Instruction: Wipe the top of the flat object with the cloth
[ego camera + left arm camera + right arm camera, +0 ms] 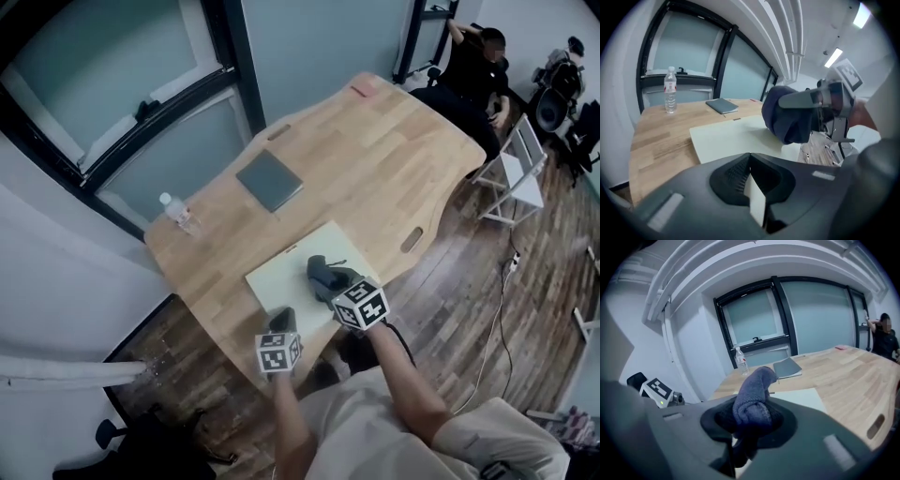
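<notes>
Cloth [752, 397], knitted, bunched in right claw [748, 423]; left claw [753, 190] pinches flat board [726, 138].

A water bottle [176, 212] stood on the wooden table [375, 159], at eight o'clock from a grey notebook [269, 180]; a person [473, 70] sat at two o'clock.

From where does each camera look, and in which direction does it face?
Head view: on the head, steeply down at the table; both forearms, left gripper, right gripper.
Left gripper view: on the left gripper, across the board it clamps; right gripper with cloth.
Right gripper view: over its clamped cloth, toward the windows; left gripper at left.
Shared: bottle, notebook.
</notes>
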`<state>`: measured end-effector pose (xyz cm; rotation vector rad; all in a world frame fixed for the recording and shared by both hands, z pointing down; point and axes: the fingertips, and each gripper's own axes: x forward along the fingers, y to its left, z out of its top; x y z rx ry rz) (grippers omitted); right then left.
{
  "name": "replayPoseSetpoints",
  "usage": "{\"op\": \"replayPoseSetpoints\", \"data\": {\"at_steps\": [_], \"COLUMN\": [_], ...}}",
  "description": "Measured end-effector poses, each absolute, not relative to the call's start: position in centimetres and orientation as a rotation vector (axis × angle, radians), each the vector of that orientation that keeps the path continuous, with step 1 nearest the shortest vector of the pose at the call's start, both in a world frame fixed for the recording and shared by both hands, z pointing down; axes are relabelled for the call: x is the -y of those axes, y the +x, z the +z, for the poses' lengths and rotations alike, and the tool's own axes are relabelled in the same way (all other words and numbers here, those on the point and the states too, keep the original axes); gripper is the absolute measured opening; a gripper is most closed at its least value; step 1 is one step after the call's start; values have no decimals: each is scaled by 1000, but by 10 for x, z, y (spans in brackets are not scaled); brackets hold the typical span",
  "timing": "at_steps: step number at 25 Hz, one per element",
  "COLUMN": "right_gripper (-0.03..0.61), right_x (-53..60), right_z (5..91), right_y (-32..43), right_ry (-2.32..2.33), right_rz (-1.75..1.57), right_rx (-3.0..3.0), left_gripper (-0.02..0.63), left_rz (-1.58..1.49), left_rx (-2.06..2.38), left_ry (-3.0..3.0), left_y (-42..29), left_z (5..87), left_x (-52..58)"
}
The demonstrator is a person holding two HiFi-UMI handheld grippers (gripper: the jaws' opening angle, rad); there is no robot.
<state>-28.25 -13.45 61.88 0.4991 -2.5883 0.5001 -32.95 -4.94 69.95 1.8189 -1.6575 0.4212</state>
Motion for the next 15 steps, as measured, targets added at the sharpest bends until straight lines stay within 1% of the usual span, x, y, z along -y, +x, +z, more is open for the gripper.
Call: {"op": "replayPoseSetpoints", "data": {"at_steps": [2, 5, 11, 13, 15], "right_gripper": [81, 81, 81, 83, 83], "right_x": [138, 134, 123, 111, 95], "right_z": [618, 621, 624, 630, 648], "right_y": [-294, -317, -392, -424, -450], "right_ry": [495, 440, 299, 199, 53], "right_rz": [485, 455, 383, 236, -13], "right_rx": [2597, 2613, 2636, 2657, 2622], "left_gripper": [8, 8, 8, 8, 8], "left_rz": [464, 450, 390, 398, 405], "left_rx": [1622, 1599, 1495, 1491, 1479], "left_ry": [1832, 1845, 1837, 1839, 1850], "left_y": [-326, -324, -325, -326, -326], "left_z": [715, 721, 722, 722, 721], "left_x": [51, 48, 51, 49, 51]}}
